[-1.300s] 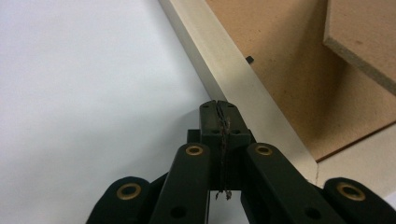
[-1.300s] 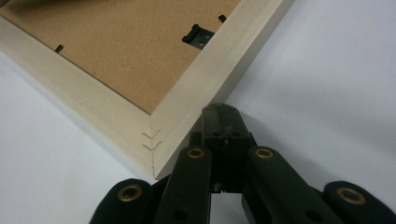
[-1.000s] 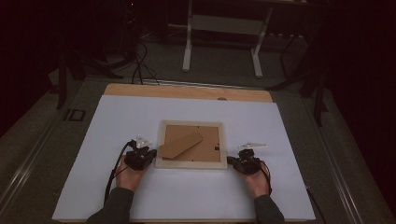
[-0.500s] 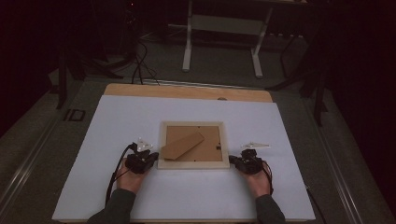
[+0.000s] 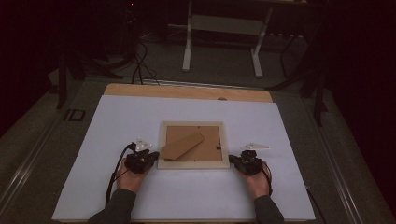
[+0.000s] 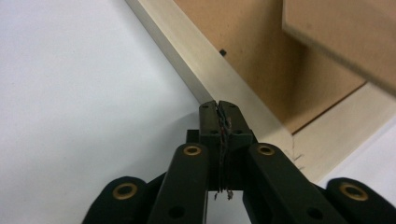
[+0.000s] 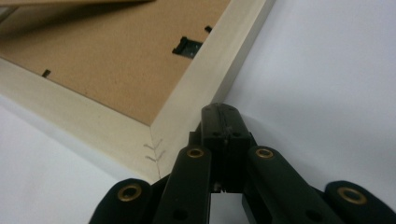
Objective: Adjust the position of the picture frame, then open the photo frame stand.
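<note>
A picture frame [image 5: 193,164] of pale wood lies face down in the middle of the white sheet, its brown backing up and its cardboard stand flap [image 5: 183,145] slanting across it. My left gripper [image 5: 154,156] is shut, its tips against the frame's left rail near the front left corner. The left gripper view shows the closed tips [image 6: 219,105] touching the pale rail [image 6: 187,60]. On the other side my right gripper [image 5: 232,160] is shut too. Its tips [image 7: 220,108] press on the right rail [image 7: 205,79] close to the stapled front right corner. Nothing is between either pair of jaws.
A white sheet [image 5: 140,116] covers the table, with a bare wooden strip [image 5: 187,92] along the far edge. Beyond it are metal stand legs [image 5: 187,46] and floor cables [image 5: 135,65]. A small black hanger clip [image 7: 187,46] sits on the backing.
The frame and both grippers have drifted very slightly to the right. Both pairs of jaws stay shut against the frame's sides.
</note>
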`<state>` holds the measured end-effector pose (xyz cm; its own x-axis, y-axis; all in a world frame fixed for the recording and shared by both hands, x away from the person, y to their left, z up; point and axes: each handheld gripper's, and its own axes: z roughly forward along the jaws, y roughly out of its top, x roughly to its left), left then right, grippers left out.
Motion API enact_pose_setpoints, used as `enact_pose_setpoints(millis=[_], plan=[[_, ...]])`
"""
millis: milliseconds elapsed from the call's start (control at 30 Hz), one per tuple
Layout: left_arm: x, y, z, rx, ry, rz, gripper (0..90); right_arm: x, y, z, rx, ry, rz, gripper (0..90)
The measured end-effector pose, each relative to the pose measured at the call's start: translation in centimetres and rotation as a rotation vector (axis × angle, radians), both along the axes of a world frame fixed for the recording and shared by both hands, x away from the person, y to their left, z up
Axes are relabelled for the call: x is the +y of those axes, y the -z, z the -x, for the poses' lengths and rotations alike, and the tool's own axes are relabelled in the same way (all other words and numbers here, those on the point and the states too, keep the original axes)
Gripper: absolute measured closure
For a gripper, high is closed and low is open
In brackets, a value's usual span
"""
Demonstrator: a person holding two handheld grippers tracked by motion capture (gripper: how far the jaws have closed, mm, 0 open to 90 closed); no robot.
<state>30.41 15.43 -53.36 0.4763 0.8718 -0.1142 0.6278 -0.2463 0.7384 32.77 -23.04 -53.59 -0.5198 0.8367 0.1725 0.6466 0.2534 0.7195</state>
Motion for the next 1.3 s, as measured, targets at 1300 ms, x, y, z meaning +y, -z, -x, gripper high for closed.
enact_pose_setpoints(millis=[1300], plan=[[2.0, -2.5, 0.7, -0.065, -0.051, 0.058, 70.2, -1.1, -1.5, 0.5, -0.079, 0.008, -0.022, 74.9]])
